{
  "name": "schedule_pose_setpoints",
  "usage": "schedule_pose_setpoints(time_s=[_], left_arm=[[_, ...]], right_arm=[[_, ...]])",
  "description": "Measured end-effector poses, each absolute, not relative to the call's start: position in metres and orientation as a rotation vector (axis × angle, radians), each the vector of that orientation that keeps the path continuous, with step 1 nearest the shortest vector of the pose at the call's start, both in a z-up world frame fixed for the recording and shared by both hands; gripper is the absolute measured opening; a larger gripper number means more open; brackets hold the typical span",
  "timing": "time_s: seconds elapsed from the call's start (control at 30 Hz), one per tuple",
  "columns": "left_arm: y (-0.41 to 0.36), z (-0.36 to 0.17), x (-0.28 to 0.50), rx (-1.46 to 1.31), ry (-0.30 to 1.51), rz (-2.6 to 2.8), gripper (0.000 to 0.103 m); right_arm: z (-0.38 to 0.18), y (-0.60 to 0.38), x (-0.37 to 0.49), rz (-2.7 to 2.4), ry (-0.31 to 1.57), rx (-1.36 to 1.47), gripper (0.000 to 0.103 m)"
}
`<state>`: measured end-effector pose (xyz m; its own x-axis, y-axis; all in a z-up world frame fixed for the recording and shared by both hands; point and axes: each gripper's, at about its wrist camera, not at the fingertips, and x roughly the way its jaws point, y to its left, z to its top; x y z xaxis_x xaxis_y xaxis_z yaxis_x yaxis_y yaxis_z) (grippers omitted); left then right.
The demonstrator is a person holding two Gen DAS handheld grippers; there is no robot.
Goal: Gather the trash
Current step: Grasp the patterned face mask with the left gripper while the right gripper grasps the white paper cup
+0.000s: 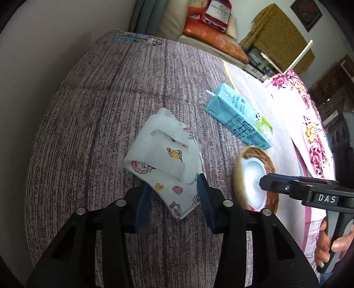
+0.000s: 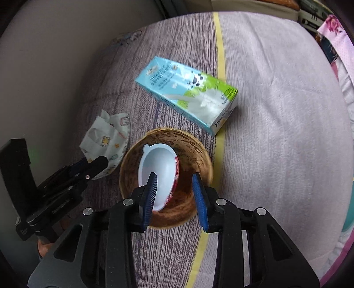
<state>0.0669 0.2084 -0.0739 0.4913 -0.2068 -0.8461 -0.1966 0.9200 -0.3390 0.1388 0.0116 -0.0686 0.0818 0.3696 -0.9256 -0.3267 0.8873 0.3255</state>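
A crumpled white face mask (image 1: 168, 159) with cartoon prints lies on the purple bedspread. My left gripper (image 1: 173, 181) has its blue pads against both sides of the mask's near end, closed on it. To the right, a brown wooden bowl (image 2: 194, 150) holds a white plastic cup (image 2: 157, 161) with a red outside, tipped on its side. My right gripper (image 2: 174, 175) straddles the cup's wall: one pad is inside the cup, the other outside it in the bowl with a gap, so it is open. A light blue milk carton (image 2: 188, 93) with a straw lies beyond the bowl.
A yellow stripe (image 2: 220, 66) runs down the bedspread beside a paler pink sheet (image 2: 276, 110). A floral blanket (image 1: 309, 124) lies at the right edge. A person's hand (image 1: 325, 248) holds the right gripper's handle. Cushions and a bottle-shaped pillow (image 1: 216, 13) sit beyond the bed.
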Motion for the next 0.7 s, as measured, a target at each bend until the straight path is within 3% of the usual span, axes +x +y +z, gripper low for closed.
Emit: schedule_pose_setpoints(time_s=[0.17, 0.2, 0.23, 0.27, 0.33, 0.37, 0.7], left_arm=[[0.214, -0.077, 0.069, -0.437, 1.054, -0.002, 0.051], [0.214, -0.077, 0.068, -0.438, 1.044, 0.004, 0.051], [0.214, -0.077, 0.068, -0.435, 1.035, 0.013, 0.051], [0.213, -0.077, 0.067, -0.43, 1.026, 0.023, 0.048], [0.211, -0.078, 0.069, -0.422, 1.022, 0.033, 0.017], [0.21, -0.077, 0.068, -0.424, 1.017, 0.04, 0.013], [0.207, -0.051, 0.059, -0.414, 0.944, 0.051, 0.006]], right_arm=[[-0.084, 0.02, 0.142, 0.52, 1.397, 0.024, 0.032], [-0.086, 0.022, 0.141, 0.524, 1.391, 0.022, 0.028], [-0.087, 0.022, 0.141, 0.526, 1.39, 0.022, 0.017], [-0.087, 0.022, 0.14, 0.528, 1.376, 0.023, 0.013], [-0.082, 0.021, 0.138, 0.534, 1.348, 0.016, 0.005], [-0.08, 0.02, 0.138, 0.534, 1.339, 0.015, 0.005], [-0.046, -0.003, 0.134, 0.536, 1.233, 0.058, 0.004]])
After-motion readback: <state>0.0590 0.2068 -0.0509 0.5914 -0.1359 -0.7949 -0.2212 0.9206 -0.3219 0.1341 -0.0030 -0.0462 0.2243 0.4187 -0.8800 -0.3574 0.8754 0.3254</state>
